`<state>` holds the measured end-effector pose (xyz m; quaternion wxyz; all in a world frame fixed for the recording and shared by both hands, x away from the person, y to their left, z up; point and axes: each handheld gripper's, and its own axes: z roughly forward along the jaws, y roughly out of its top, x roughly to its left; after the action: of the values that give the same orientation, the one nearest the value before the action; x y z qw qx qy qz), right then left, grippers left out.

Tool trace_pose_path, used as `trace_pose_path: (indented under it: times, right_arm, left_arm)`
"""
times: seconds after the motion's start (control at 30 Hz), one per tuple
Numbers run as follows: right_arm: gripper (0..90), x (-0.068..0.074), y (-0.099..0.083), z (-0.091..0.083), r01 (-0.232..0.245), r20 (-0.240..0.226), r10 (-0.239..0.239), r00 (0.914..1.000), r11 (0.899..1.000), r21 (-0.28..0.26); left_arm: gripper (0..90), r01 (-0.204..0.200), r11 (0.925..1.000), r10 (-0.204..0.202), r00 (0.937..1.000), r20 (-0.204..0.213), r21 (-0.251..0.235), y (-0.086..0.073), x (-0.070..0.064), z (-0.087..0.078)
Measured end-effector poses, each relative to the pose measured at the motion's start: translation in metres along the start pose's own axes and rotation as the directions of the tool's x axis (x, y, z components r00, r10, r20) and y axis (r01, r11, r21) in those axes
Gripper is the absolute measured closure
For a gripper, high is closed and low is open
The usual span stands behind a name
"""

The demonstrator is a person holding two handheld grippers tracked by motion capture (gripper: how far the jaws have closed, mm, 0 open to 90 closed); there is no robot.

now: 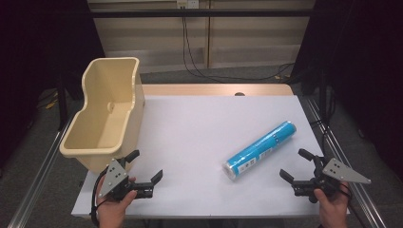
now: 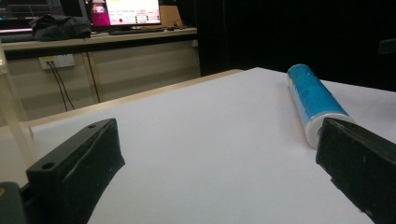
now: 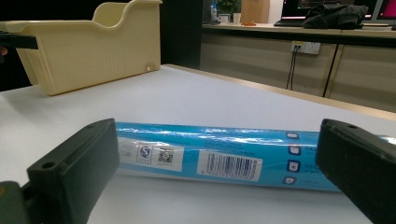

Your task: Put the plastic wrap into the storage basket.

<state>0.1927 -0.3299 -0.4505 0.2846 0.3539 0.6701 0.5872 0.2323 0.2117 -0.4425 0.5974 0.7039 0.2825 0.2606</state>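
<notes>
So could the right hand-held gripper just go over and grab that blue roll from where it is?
Probably yes. The right hand-held gripper stands open, facing the blue roll side-on, with bare white table between them. The roll lies flat on its own, and the jaws look spread wider than it is thick.

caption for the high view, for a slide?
Open left gripper and right gripper flank a blue roll on the table, beside a beige bin.

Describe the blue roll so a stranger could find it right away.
Start at the white table, with a cream plastic bin on its left edge. On the right half, lying flat and diagonal, is the blue roll, in front of the right claw. It is the lone cylinder: shiny blue wrap, white barcode label.
</notes>
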Motion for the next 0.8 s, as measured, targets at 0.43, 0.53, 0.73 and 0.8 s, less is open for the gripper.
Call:
trace_pose_path:
  times: [0.43, 0.53, 0.73, 0.8]
  right_arm:
    - [0.0, -0.001, 0.000, 0.001, -0.002, 0.000, 0.002, 1.0000, 1.000, -0.003]
    - [0.0, -0.001, 0.000, 0.001, -0.002, -0.002, 0.002, 1.0000, 1.000, -0.001]
    - [0.0, -0.001, -0.001, 0.002, -0.002, -0.004, 0.002, 1.0000, 1.000, -0.001]
    - [0.0, -0.001, -0.001, 0.001, 0.000, -0.003, 0.000, 1.0000, 1.000, -0.001]
  left_arm:
    - [0.0, 0.001, 0.9999, -0.001, 0.9992, 0.040, 0.012, 0.005, -0.013, 0.023]
    - [0.0, 0.007, 0.9999, -0.007, 0.9986, 0.052, 0.011, 0.007, -0.017, 0.031]
    - [0.0, 0.003, 0.9997, -0.006, 0.9954, 0.095, 0.026, 0.008, -0.028, 0.048]
    - [0.0, -0.004, 0.9996, 0.001, 0.9947, 0.103, 0.028, 0.009, -0.030, 0.051]
